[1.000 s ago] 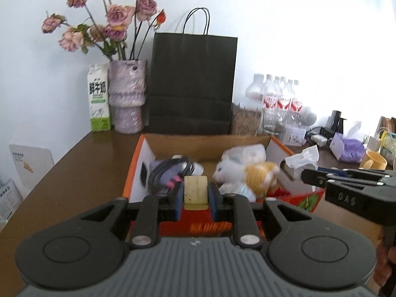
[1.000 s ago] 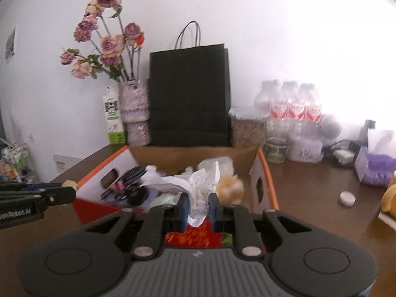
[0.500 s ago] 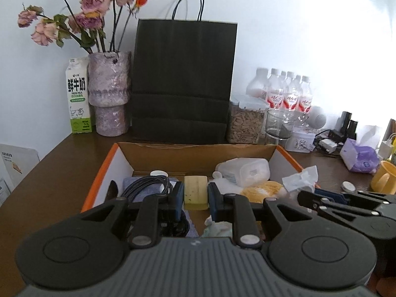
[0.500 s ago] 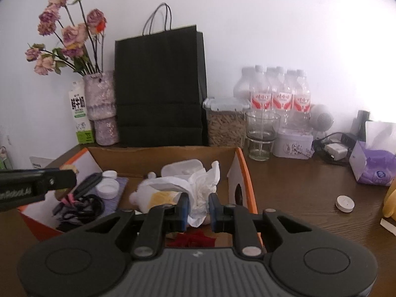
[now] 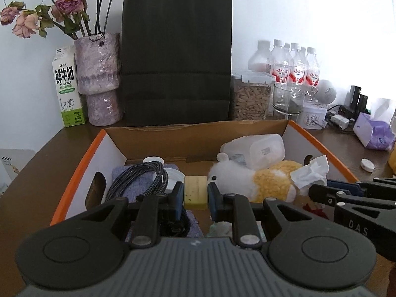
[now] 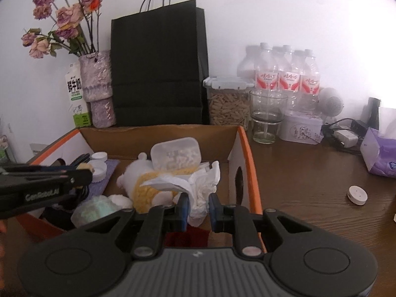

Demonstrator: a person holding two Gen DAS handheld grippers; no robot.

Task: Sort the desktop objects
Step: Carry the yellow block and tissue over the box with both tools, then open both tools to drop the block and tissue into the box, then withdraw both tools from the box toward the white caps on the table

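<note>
My left gripper (image 5: 196, 195) is shut on a small pale yellow block (image 5: 195, 191), held over the open cardboard box with orange rims (image 5: 79, 170). My right gripper (image 6: 198, 208) is shut on a crumpled white tissue (image 6: 198, 185) above the box's right half (image 6: 250, 163). Inside the box lie a white and yellow plush toy (image 5: 257, 182), a clear plastic container (image 5: 257, 149), a coiled black cable (image 5: 138, 180) on a purple cloth and white caps (image 6: 99, 163). Each gripper shows at the edge of the other's view: the right one (image 5: 346, 198), the left one (image 6: 49, 180).
Behind the box stand a black paper bag (image 5: 177, 59), a vase of dried roses (image 5: 99, 79), a milk carton (image 5: 68, 89), a seed jar (image 5: 250, 99), water bottles (image 6: 287, 74) and a glass (image 6: 266, 116). A purple tissue pack (image 6: 378, 153) and a white round cap (image 6: 357, 195) lie on the table's right.
Both grippers have moved forward and lower over the box, so its contents now lie right beneath them. Each keeps its hold, the left on the block, the right on the tissue.
</note>
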